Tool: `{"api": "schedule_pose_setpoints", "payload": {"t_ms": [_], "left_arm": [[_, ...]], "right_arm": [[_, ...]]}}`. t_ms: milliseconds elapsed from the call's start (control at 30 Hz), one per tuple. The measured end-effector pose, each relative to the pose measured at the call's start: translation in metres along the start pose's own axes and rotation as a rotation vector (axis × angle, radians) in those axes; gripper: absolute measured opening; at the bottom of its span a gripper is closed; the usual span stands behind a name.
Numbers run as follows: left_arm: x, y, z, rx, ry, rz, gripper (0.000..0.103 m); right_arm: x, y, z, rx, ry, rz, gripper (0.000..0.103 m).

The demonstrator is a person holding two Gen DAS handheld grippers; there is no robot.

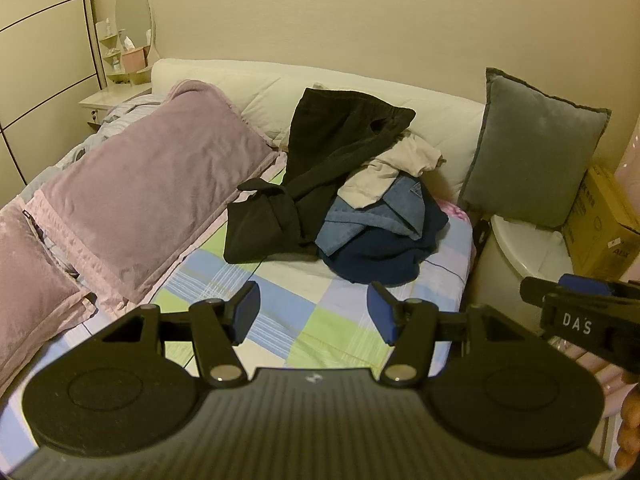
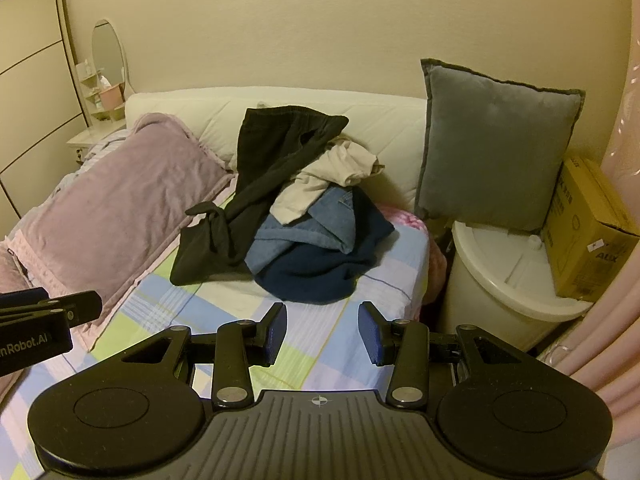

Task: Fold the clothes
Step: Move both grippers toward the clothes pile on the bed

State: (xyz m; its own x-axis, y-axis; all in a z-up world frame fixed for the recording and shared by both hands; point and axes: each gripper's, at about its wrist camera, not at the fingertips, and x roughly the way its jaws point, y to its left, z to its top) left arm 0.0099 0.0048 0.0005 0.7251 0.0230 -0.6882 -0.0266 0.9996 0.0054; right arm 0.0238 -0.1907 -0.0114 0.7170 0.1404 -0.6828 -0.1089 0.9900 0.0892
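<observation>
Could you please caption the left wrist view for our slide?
Open left gripper hovers over a checked bedsheet, facing an unfolded clothes pile.

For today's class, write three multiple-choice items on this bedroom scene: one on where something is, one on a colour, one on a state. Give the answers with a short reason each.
1. Where does the grey cushion stand?
A. Flat on the checked sheet
B. Upright against the wall, right of the clothes pile
C. On the purple pillow

2. What colour is the garment at the bottom front of the clothes pile?
A. Navy blue
B. Red
C. Yellow

3. How are the left tongs and right tongs?
A. Both closed on the black garment
B. One holding the cushion
C. Both open, holding nothing

Answers:
1 B: it leans upright on the wall beside the headboard.
2 A: the navy garment spreads under the denim.
3 C: only checked sheet shows between the blue pads.
</observation>
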Motion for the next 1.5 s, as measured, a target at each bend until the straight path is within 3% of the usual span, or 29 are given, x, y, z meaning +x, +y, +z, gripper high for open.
{"api": "schedule_pose_setpoints", "payload": {"t_ms": [1500], "left_arm": [[0.030,0.029,0.012,-0.083,0.027,-0.009,0.055]], "right_arm": [[0.017,0.016,0.021,-0.025,0.001,-0.021,0.044]]}}
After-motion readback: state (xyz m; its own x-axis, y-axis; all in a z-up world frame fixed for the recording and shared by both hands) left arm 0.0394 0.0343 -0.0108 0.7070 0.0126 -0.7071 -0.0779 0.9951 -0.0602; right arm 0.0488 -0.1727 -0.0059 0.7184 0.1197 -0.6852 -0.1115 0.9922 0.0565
